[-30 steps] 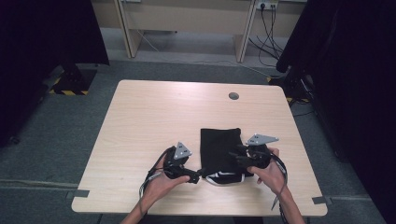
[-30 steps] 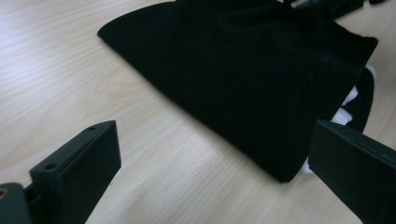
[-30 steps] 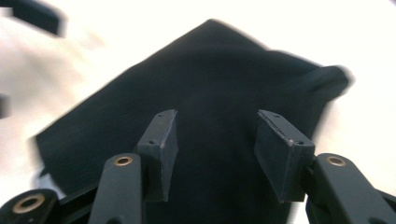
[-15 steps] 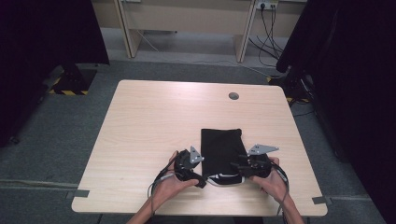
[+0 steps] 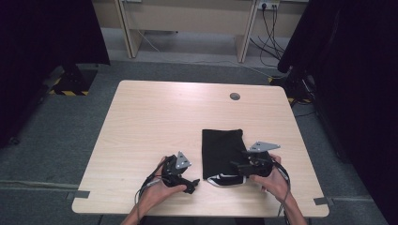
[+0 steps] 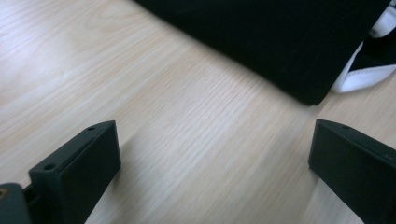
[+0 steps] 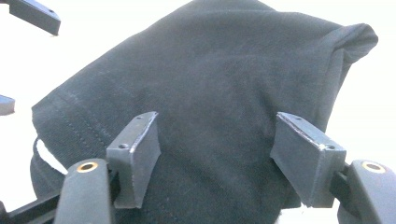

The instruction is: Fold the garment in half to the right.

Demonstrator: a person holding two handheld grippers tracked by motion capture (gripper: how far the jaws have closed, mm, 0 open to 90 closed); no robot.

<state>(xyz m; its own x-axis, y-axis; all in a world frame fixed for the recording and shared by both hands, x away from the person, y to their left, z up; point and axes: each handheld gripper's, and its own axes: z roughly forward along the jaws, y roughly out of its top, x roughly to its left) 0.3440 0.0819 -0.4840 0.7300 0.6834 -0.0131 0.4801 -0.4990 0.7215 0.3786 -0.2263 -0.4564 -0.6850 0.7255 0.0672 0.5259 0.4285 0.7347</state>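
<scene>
A folded black cloth (image 5: 222, 151) is lying flat on the desk (image 5: 155, 117), toward the near right part of it, with a white-edged piece showing at its near end; in the left gripper view the same cloth (image 6: 261, 42) is crossing the top of the picture with the white trim at the far right.

The right gripper (image 5: 240, 166), held in the right hand (image 5: 272, 180), is sitting at the cloth's near right edge; in the right gripper view the right gripper (image 7: 215, 154) is hanging over the dark fabric (image 7: 210, 84), its jaws standing apart on either side of a stretch of cloth, the pads not pressing on it; those jaws have just been opening, with the cloth lying beneath and between them, so the grip is released.

The left gripper (image 5: 191, 183), held in the left hand (image 5: 162, 187), is resting low near the desk's near edge, just left of the cloth and apart from it; in its own view the left gripper (image 6: 210, 163) is showing jaws spread wide over bare wood, nothing between them.

A round grommet (image 5: 234, 96) is sitting in the desk near its far edge, well apart from the cloth; no container is in sight.
</scene>
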